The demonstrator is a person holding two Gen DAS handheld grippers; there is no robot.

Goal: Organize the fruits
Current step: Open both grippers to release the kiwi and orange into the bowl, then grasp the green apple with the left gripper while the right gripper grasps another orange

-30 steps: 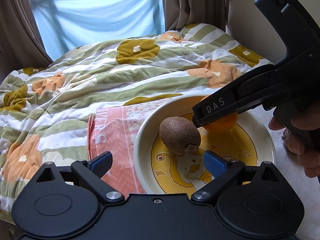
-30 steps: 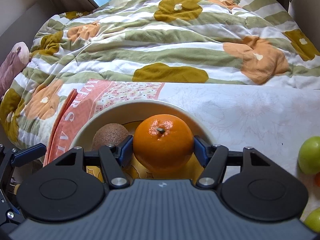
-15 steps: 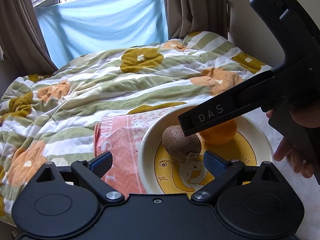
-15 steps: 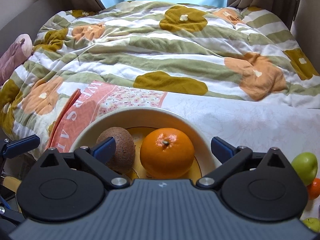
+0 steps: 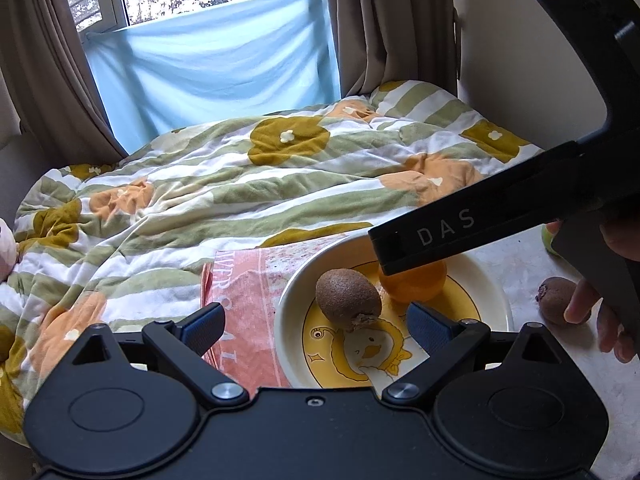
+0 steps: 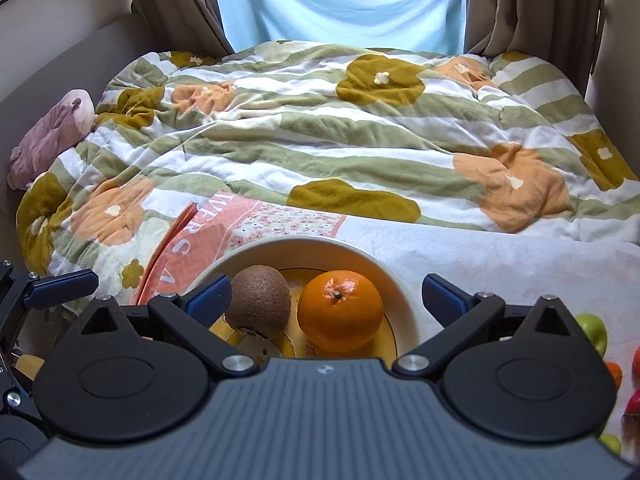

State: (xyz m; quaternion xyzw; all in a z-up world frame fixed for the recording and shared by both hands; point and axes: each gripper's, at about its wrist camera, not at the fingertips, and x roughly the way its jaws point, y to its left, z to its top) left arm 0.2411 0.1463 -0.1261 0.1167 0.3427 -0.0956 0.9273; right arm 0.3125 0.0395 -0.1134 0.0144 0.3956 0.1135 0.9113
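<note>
Right wrist view: right gripper (image 6: 326, 294), jaws now spread and empty, is backing off the orange (image 6: 339, 310) just released into the bowl (image 6: 404, 280) beside the kiwi (image 6: 259, 306); left gripper (image 5: 314, 324) is hovering wide and empty, so more fruit is waiting

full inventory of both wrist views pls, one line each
kiwi in plate: 1, brown, left of orange
orange: 1, orange, in plate
plate: 1, cream with yellow duck print, on table
loose kiwi: 1, brown, right of plate
green apple: 1, green, table right edge
placemat: 1, pink, under plate
quilt: 1, green-striped floral, bed
plush toy: 1, pink, bed left
left tool: 1, black, open
right tool: 1, black, open
</note>
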